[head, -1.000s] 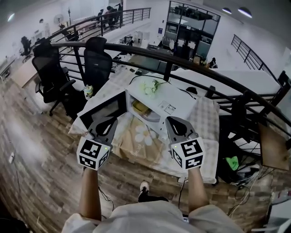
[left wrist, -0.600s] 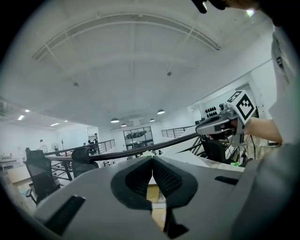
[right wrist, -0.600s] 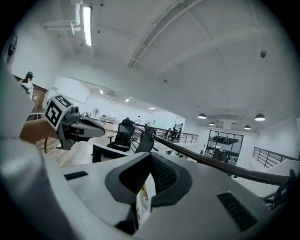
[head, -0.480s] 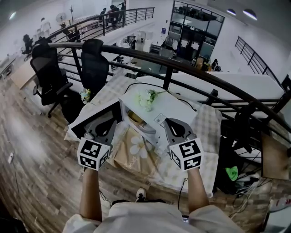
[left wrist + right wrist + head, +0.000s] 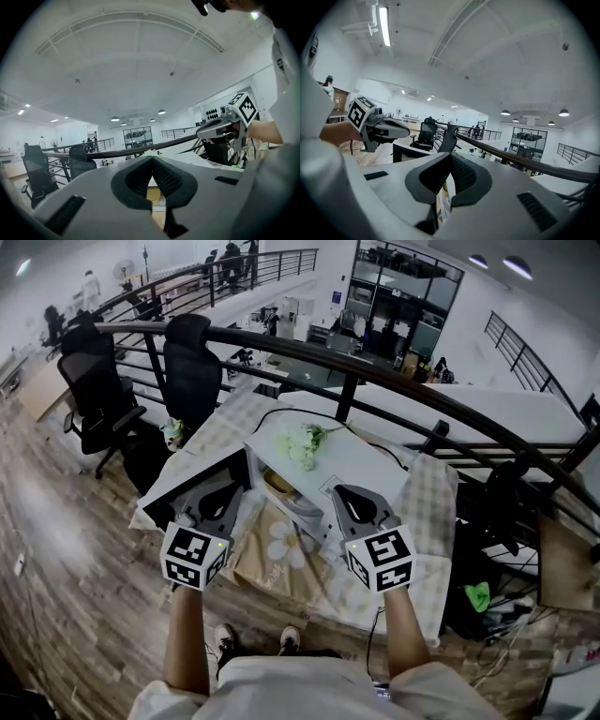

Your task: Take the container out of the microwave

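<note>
The white microwave (image 5: 361, 460) stands on the table with its door (image 5: 208, 476) swung open to the left. Inside the cavity sits a yellowish container (image 5: 278, 484); it also shows as a yellow patch through the jaw gap (image 5: 153, 194) in the left gripper view. My left gripper (image 5: 228, 487) is shut and empty, and points at the door's inner side. My right gripper (image 5: 339, 490) is also shut and empty, just in front of the cavity's right edge. Neither touches the container. In each gripper view the pads meet at the tips (image 5: 152, 157) (image 5: 451, 153).
White flowers (image 5: 305, 440) lie on top of the microwave. A floral cloth (image 5: 286, 549) covers the table in front of it. A black railing (image 5: 394, 381) curves behind the table, and two office chairs (image 5: 190, 367) stand at the left. A cable runs over the tabletop behind the microwave.
Both grippers have come nearer to the microwave's open front, side by side. The right one has drifted a little to the left. Both stayed shut.
</note>
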Tool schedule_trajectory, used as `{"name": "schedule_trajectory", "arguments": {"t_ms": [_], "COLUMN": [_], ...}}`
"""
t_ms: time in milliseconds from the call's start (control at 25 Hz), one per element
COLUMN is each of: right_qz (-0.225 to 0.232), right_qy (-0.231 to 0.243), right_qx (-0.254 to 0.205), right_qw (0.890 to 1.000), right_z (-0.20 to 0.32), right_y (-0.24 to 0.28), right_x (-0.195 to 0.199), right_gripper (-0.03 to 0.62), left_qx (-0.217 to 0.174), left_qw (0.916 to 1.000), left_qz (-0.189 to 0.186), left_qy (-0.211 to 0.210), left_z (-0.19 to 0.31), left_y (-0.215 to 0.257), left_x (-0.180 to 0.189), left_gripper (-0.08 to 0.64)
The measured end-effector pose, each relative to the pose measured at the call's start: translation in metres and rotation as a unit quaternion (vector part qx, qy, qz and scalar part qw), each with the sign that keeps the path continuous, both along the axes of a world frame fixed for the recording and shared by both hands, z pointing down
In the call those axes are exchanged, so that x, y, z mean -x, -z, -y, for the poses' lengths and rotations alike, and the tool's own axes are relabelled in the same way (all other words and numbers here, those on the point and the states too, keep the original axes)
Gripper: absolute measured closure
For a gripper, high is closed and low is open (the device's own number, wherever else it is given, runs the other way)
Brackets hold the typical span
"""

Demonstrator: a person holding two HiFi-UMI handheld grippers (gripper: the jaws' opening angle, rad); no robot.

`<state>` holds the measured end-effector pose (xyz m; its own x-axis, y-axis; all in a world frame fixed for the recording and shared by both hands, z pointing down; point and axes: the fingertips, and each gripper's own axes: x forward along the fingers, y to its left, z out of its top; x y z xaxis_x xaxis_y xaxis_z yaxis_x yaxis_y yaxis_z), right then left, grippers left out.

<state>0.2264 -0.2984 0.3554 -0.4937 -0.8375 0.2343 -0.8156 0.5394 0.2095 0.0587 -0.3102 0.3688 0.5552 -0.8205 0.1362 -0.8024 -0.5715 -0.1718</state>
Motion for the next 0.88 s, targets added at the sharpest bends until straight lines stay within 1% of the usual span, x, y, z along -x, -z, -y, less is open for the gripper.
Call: {"name": "schedule_trajectory", "arguments": {"t_ms": [160,200,320,440,520,600,720,800,880], "right_qz": [0.001,0.003,0.019,0.023,0.024,0.027,0.031,0.027,0.010], "right_qy": [0.017,0.019,0.013,0.002,0.012,0.022,0.019,0.015,0.007], "right_qx": [0.014,0.017,0.031,0.047,0.058,0.076,0.112,0.130,0.143], "right_qw": [1.000,1.000,0.999,0.999,0.998,0.996,0.993,0.991,0.990], "right_z": [0.004,0.006,0.015,0.028,0.033,0.040,0.052,0.062,0.074], "right_y": [-0.011,-0.015,-0.026,-0.041,-0.052,-0.065,-0.091,-0.109,-0.130], "right_x": [0.027,0.034,0.057,0.078,0.095,0.112,0.129,0.138,0.144], "right_gripper": [0.580,0.580,0.580,0.579,0.579,0.580,0.580,0.578,0.578], "left_qx": [0.007,0.010,0.024,0.035,0.043,0.054,0.072,0.086,0.102], "left_qw": [0.9997,0.9996,0.9996,0.9993,0.9987,0.9981,0.9968,0.9954,0.9934], "left_qz": [0.024,0.025,0.013,0.003,-0.002,-0.001,-0.002,-0.001,-0.001], "left_qy": [0.004,0.005,-0.003,-0.016,-0.026,-0.030,-0.034,-0.042,-0.052], "left_z": [0.006,0.008,0.016,0.024,0.028,0.034,0.042,0.046,0.049], "left_y": [-0.012,-0.015,-0.023,-0.031,-0.038,-0.047,-0.064,-0.077,-0.093], "left_x": [0.016,0.023,0.045,0.066,0.079,0.093,0.111,0.120,0.127], "left_gripper": [0.541,0.541,0.541,0.541,0.541,0.541,0.541,0.541,0.541]}}
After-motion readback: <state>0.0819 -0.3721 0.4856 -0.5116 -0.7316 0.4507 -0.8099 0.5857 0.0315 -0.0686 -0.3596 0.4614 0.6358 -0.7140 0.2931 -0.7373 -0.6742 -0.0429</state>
